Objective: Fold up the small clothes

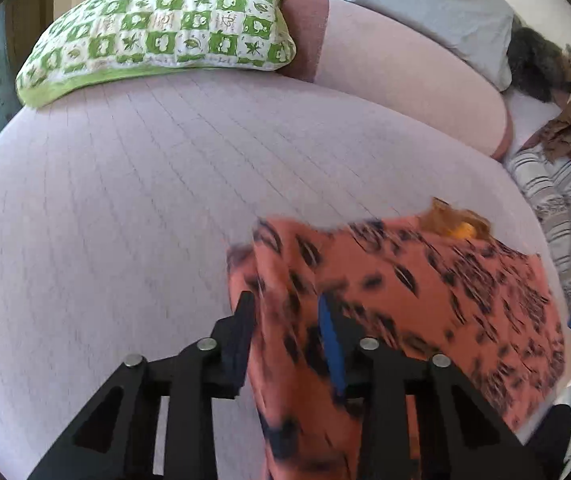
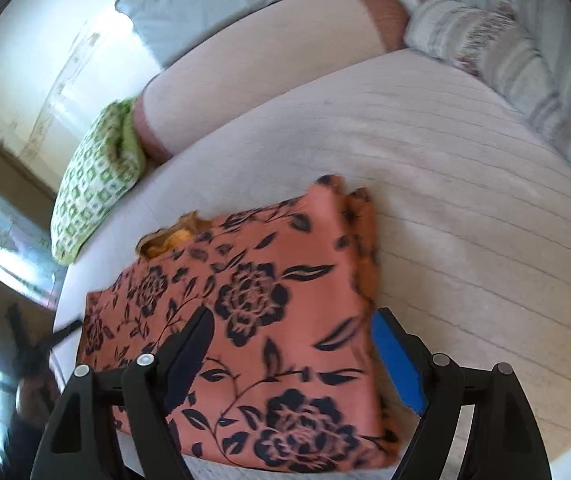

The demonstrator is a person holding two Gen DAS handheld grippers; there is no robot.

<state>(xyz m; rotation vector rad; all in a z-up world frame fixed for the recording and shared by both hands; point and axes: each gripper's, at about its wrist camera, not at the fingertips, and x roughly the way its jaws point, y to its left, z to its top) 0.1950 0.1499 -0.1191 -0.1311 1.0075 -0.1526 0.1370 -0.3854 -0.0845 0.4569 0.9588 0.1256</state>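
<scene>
An orange garment with a black flower print [image 2: 269, 312] lies folded on the pale bed sheet [image 2: 445, 208]. In the left wrist view the same garment [image 1: 425, 280] is blurred; its near edge rises between the fingers of my left gripper [image 1: 285, 308], which is shut on it. My right gripper [image 2: 291, 320] is open above the garment, its black finger [image 2: 193, 344] over the cloth and its blue-padded finger [image 2: 397, 356] just past the garment's right edge. A yellow-orange inner layer [image 2: 173, 238] peeks out at the far edge.
A green-and-white checked pillow [image 1: 157, 28] lies at the far left of the bed. A long pink bolster [image 1: 405, 76] runs along the back, with a grey pillow [image 1: 437, 4] behind it. A striped blanket [image 1: 557, 208] and dark clothes [image 1: 541, 64] lie at the right.
</scene>
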